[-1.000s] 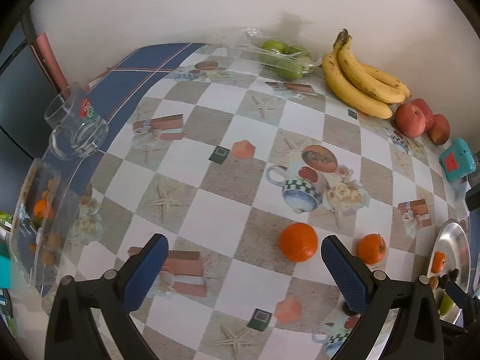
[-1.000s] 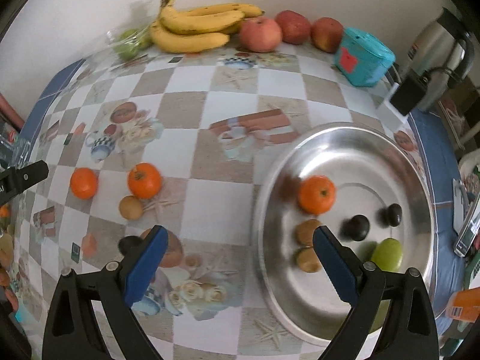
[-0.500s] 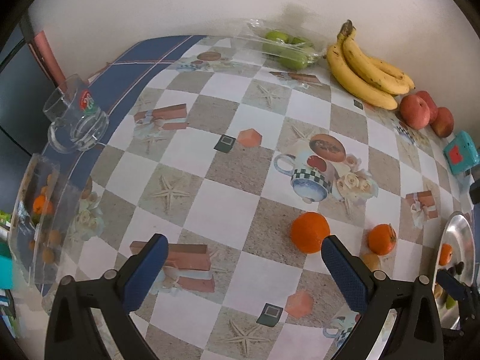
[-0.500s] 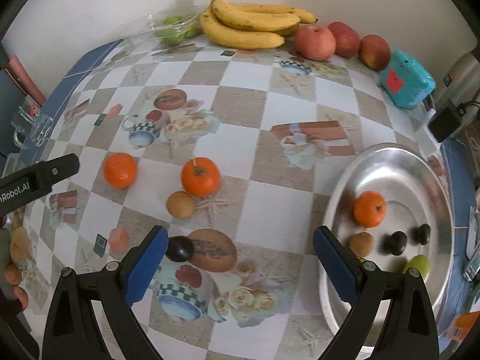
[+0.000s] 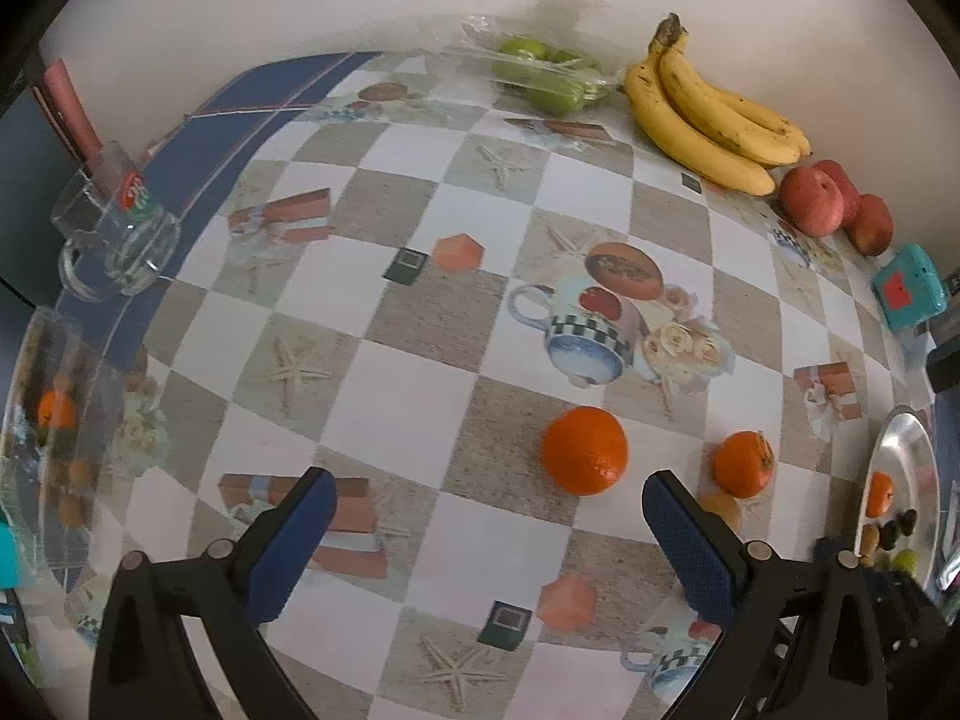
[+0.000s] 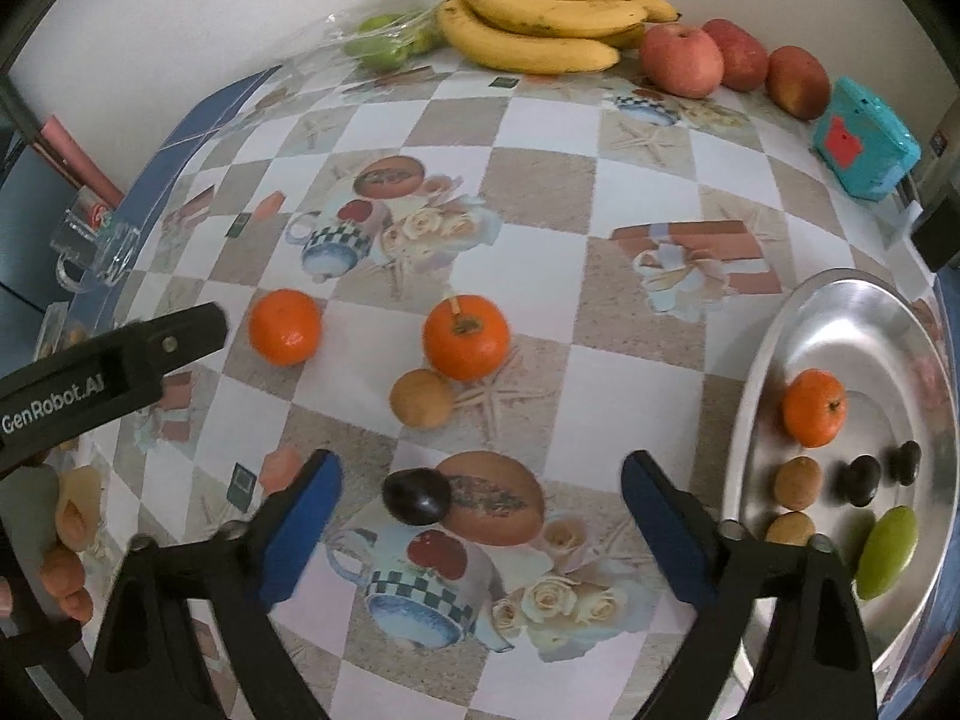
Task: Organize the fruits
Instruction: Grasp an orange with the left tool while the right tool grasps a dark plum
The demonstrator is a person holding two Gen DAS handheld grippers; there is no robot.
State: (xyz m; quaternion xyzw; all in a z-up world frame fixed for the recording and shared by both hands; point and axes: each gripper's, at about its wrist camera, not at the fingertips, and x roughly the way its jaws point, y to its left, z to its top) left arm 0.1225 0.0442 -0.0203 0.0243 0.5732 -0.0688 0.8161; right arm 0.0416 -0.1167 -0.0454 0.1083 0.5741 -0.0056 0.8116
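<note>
The dark plum [image 6: 417, 496] lies on the bench [image 6: 600, 396] between the right gripper [image 6: 480, 501]'s empty fingers, nearer the left one, its long axis across the gap; the jaws, still apart, have just been closing, while the left gripper [image 5: 487, 519] hangs wide beside the orange [image 5: 585, 450].

I'm working at a home kitchen table: a printed checkered oilcloth [image 6: 540, 192], bananas [image 6: 540, 18] and apples [image 6: 684, 60] against the wall at twelve o'clock, a glass mug [image 5: 114, 228] at nine, a steel bowl [image 6: 852, 324] at three.
</note>
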